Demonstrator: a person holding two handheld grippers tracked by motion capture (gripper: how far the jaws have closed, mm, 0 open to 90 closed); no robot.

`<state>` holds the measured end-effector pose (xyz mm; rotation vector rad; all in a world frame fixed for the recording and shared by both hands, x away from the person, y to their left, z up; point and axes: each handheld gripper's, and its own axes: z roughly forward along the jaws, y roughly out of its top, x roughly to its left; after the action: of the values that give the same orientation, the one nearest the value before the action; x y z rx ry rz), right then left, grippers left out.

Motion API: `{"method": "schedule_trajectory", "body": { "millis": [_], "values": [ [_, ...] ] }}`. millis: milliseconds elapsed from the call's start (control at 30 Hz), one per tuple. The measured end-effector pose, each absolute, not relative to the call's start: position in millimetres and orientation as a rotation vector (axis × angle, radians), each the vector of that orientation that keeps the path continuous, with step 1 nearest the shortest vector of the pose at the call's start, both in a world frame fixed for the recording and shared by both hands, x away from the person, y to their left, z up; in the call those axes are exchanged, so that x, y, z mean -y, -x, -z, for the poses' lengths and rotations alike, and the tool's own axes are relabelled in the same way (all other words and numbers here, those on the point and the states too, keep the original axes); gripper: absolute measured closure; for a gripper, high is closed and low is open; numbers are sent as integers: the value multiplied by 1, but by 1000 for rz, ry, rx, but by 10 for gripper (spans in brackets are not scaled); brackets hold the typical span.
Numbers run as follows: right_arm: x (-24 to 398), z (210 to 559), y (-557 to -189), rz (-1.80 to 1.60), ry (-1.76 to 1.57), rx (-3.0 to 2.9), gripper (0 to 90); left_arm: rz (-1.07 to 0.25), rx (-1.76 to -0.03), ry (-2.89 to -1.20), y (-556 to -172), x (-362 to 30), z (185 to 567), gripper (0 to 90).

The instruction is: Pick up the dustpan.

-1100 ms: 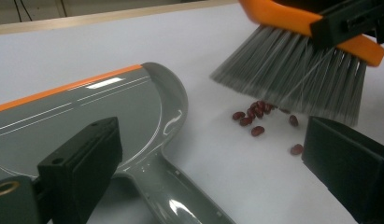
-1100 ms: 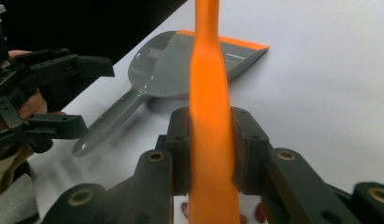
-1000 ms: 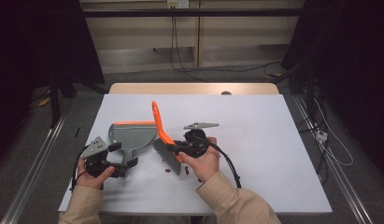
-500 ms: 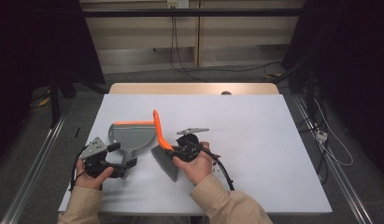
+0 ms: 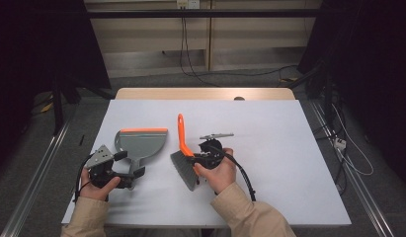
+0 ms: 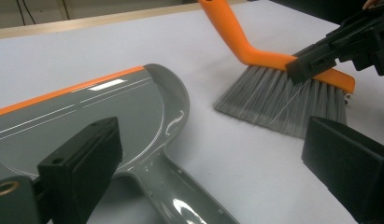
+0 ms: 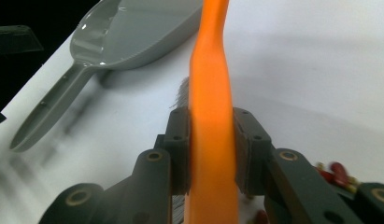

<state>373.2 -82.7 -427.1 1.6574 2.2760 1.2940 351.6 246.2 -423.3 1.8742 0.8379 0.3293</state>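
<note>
From the high view, the brush (image 5: 184,160) has swung round since a second ago: its orange handle now points away up the counter (image 5: 289,148) and the bristles sit nearer the person, just right of the dustpan (image 5: 141,144). The right gripper (image 5: 203,157) holds it; the left gripper (image 5: 126,175) rests at the dustpan's handle.

Left gripper view: jaws stand wide either side of the grey dustpan handle (image 6: 180,196), not clamping it. Brush bristles (image 6: 278,100) touch the counter nearby.

Right gripper view: jaws clamped on the orange handle (image 7: 213,121), and small red bits (image 7: 337,175) lie by the jaw. Looks like a sweep is being lined up.
</note>
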Motion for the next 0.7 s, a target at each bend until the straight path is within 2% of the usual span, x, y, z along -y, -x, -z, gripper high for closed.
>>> {"method": "schedule_trajectory", "body": {
  "millis": [700],
  "values": [
    [135,420,-371,-1206,-1722,-2212,706,-329,-837,-1882,-353,-244,424,50]
  ]
}}
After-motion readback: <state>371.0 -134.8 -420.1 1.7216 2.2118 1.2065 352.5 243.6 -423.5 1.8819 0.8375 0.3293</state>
